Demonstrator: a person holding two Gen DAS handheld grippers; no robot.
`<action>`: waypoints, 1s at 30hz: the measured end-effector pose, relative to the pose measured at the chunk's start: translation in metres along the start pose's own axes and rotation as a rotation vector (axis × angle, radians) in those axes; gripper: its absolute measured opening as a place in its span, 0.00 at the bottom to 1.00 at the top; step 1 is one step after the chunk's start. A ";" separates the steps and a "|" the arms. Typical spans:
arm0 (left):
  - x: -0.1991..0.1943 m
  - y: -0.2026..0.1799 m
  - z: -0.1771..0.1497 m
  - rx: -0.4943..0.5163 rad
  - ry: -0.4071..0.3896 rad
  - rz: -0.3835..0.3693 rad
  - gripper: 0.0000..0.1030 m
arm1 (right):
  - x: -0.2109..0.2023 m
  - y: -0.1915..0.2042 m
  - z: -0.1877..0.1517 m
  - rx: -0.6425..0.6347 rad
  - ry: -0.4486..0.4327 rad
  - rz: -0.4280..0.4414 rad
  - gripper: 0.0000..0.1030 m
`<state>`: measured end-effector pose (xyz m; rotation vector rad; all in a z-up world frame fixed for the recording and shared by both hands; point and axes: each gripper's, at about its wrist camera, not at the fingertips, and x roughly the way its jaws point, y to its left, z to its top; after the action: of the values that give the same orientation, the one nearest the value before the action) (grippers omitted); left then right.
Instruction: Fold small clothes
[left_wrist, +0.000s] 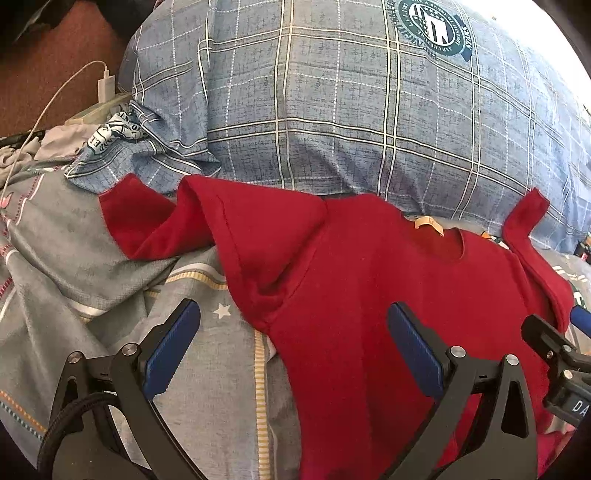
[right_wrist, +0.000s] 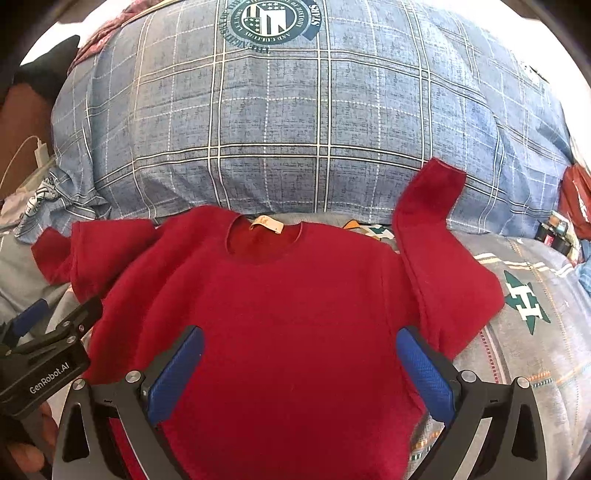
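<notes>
From the left wrist, the left gripper (left_wrist: 293, 332) hung with jaws wide apart over the red sweater's (left_wrist: 369, 295) left edge; a charger (left_wrist: 106, 85) showed far left. From the right wrist, the right gripper (right_wrist: 300, 354) hovered released over the sweater's middle, a pillow (right_wrist: 295, 129) lying ahead.

Left gripper (left_wrist: 293, 349): black angular frame, blue ribbed pads, silver screws, braided black cable; right gripper (right_wrist: 300, 369): same build; white "GenRobot.AI" lettering marks the left gripper's housing.
</notes>
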<state>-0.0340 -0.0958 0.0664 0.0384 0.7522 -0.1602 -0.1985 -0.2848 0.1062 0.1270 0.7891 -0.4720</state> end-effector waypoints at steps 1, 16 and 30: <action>0.000 0.000 0.000 -0.001 0.002 0.000 0.99 | 0.001 0.002 0.000 -0.003 0.003 0.002 1.00; 0.008 0.004 -0.001 -0.003 0.021 0.013 0.99 | 0.013 0.016 -0.002 -0.037 0.031 0.028 1.00; 0.014 0.008 -0.001 -0.009 0.040 0.019 0.99 | 0.026 0.026 -0.003 -0.063 0.060 0.040 1.00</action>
<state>-0.0227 -0.0894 0.0561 0.0400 0.7926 -0.1378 -0.1728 -0.2704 0.0840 0.0985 0.8577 -0.4070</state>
